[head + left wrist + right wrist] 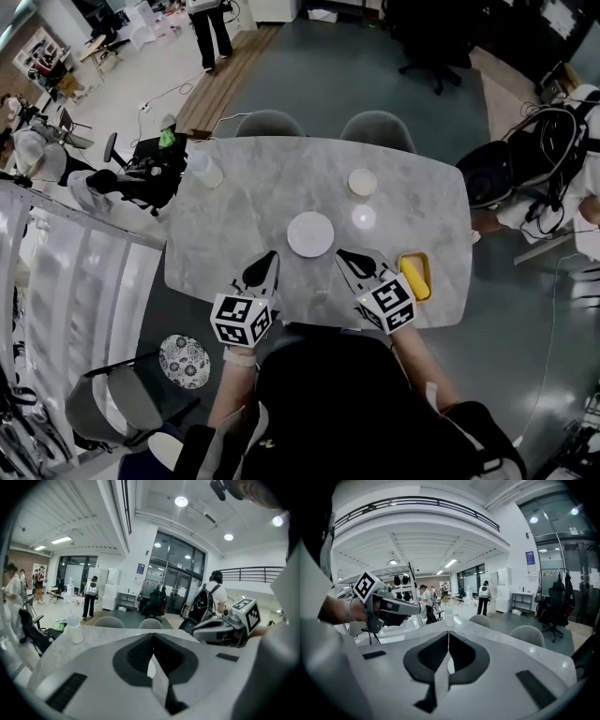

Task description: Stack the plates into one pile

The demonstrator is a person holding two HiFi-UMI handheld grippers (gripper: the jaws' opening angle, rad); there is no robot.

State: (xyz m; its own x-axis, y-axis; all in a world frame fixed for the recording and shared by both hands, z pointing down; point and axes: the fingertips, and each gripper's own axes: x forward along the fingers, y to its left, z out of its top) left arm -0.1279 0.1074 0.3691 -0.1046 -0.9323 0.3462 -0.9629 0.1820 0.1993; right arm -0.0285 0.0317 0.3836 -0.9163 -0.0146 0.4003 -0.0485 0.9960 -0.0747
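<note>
Your left gripper (271,256) and right gripper (342,254) both have their tongs pinched together on nothing, flanking the white plate (310,233) at 12 o'clock, probably between picks. The cream plate (362,182) lies apart at 1 o'clock, so stacking looks unfinished

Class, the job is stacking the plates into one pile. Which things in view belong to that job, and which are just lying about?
For the job: large round plate, small cream plate, perhaps the yellow dish.
Lying about: bottle, chairs.
</note>
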